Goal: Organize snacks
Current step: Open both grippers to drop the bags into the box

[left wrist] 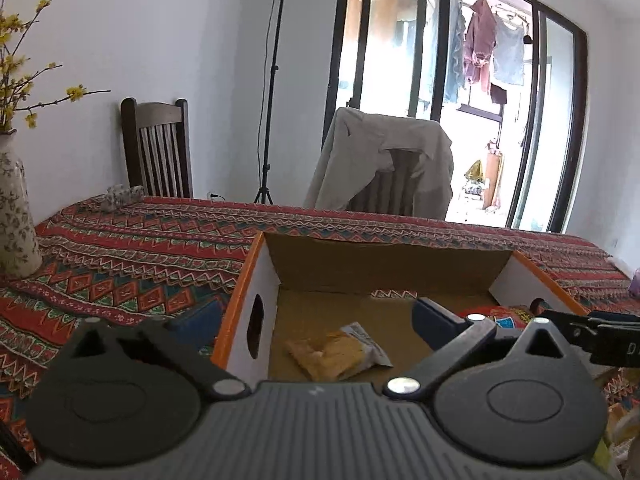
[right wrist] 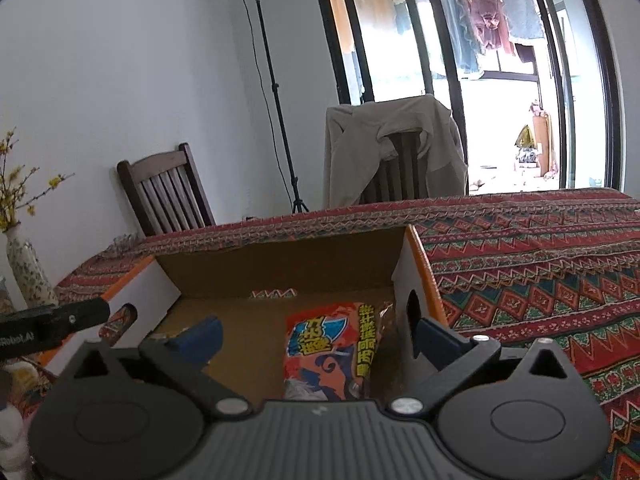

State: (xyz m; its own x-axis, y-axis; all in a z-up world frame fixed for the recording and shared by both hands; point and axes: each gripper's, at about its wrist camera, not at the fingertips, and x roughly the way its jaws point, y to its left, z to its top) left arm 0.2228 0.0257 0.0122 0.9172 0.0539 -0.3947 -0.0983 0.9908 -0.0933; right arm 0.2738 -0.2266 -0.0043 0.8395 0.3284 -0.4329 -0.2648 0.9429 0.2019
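Snack packet (right wrist: 330,354) between open right hand-held gripper (right wrist: 316,340) fingers.

Light: daylight through glass doors (left wrist: 460,92), blown out.
Room: evenly bright, soft shadows.
Edges: fisheye bend, dark corners.
Focus: slightly soft.

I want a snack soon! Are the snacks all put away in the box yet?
Two are in the box: a yellow packet and a red bag. Both claws, left and right, are open and empty. More wrappers seem to wait outside the box, so probably not finished.
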